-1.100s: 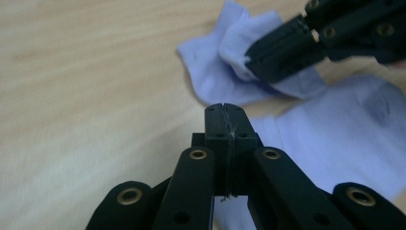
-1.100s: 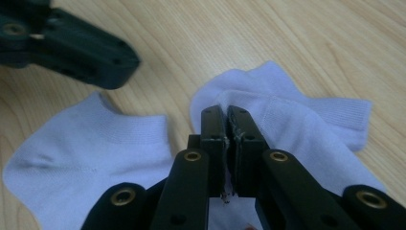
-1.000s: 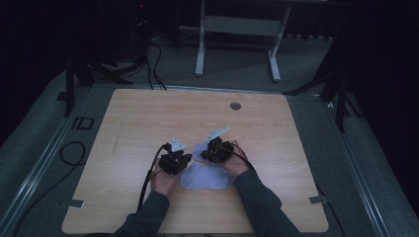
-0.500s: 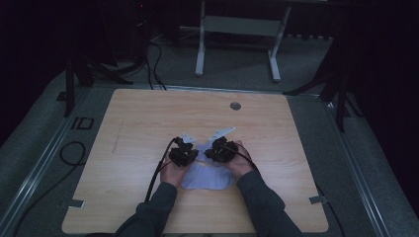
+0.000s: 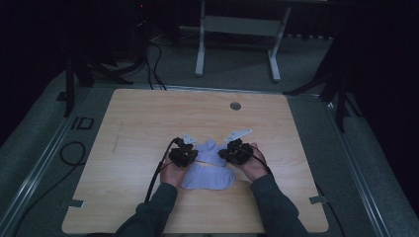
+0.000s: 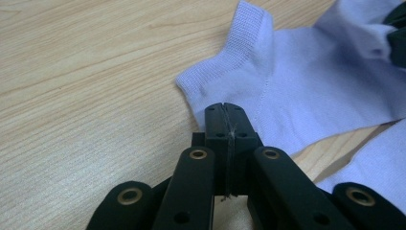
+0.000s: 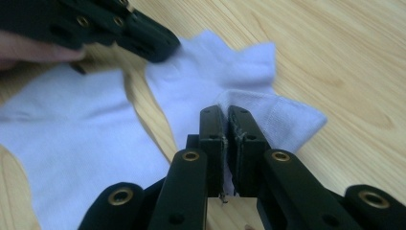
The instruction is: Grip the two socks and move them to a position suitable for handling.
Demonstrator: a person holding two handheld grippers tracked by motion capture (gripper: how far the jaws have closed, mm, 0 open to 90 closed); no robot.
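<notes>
Drifted a bit apart since a second ago, both hands, with more of the pale socks showing between them now. Left gripper sitting at the left edge of the far sock, jaws pressed flat together with just a thread-thin line of fabric caught between them at the sock's edge near the ribbed cuff. Right gripper over on the other side, jaws nearly closed and pinching a bunched fold of the same sock. So, clamped from both ends, stretched flat on the wooden table a little nearer than the middle. Near sock lying flat just beside it, closer to the person, edges almost touching, held by nothing. Left hand and right hand both low on the tabletop, wrists angled inward, forearms in dark sleeves coming in from the bottom edge and forming a V. Grippers tipped forward and down, tips at table level. Cable looping off the left one toward the table's near edge.
</notes>
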